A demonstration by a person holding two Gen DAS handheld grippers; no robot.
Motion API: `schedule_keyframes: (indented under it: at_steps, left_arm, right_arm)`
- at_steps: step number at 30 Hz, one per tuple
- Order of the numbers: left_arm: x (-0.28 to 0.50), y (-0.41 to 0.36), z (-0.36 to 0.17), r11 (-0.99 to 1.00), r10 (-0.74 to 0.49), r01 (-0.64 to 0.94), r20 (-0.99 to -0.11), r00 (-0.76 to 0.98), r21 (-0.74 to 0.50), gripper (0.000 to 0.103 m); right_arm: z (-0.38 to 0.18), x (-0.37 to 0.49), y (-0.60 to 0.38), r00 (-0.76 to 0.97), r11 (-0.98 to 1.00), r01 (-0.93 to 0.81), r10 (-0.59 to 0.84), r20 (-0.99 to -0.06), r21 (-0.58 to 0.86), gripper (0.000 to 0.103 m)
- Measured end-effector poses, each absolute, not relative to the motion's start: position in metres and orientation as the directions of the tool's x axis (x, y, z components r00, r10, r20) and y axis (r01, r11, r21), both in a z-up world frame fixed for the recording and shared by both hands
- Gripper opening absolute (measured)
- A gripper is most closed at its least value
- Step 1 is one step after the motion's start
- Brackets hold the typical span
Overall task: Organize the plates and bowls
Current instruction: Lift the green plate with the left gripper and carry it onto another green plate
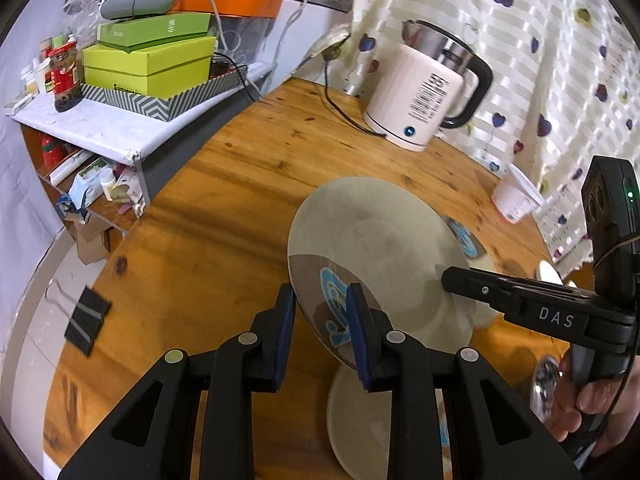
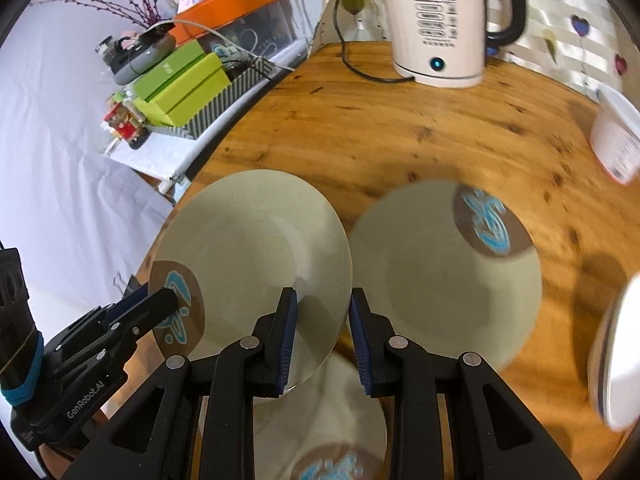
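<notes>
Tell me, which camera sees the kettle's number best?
The right wrist view: the kettle faces it squarely and the number on its front is sharp. In the left wrist view the kettle is turned sideways, showing only a barcode label and its handle.

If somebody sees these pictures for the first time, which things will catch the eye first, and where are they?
First comes the raised beige plate with a brown and blue patch, lifted above the wooden table at the picture's centre, with the left tool and the right tool each at one side of its rim. A matching plate lies beside it, and a white kettle stands at the far edge.
</notes>
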State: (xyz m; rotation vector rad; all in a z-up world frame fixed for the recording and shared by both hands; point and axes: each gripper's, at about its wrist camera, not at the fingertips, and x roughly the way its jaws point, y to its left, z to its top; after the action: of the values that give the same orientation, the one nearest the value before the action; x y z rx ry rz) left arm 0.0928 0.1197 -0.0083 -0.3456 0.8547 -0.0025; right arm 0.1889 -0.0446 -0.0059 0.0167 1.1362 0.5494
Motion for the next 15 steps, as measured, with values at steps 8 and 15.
schedule_keyframes:
  at_steps: [8,15]
  left_arm:
    - [0.060,0.096,-0.009,0.953,-0.159,-0.095,-0.742,0.651,-0.288,0.027]
    - [0.043,0.082,-0.019,0.960,-0.166,-0.075,-0.762,0.625,-0.271,0.027]
  right_arm:
    - [-0.005,0.143,-0.074,0.324,0.885,-0.366,0.412,-0.852,0.288,0.026]
    - [-0.017,0.119,-0.090,0.316,0.894,-0.334,0.404,-0.858,0.298,0.026]
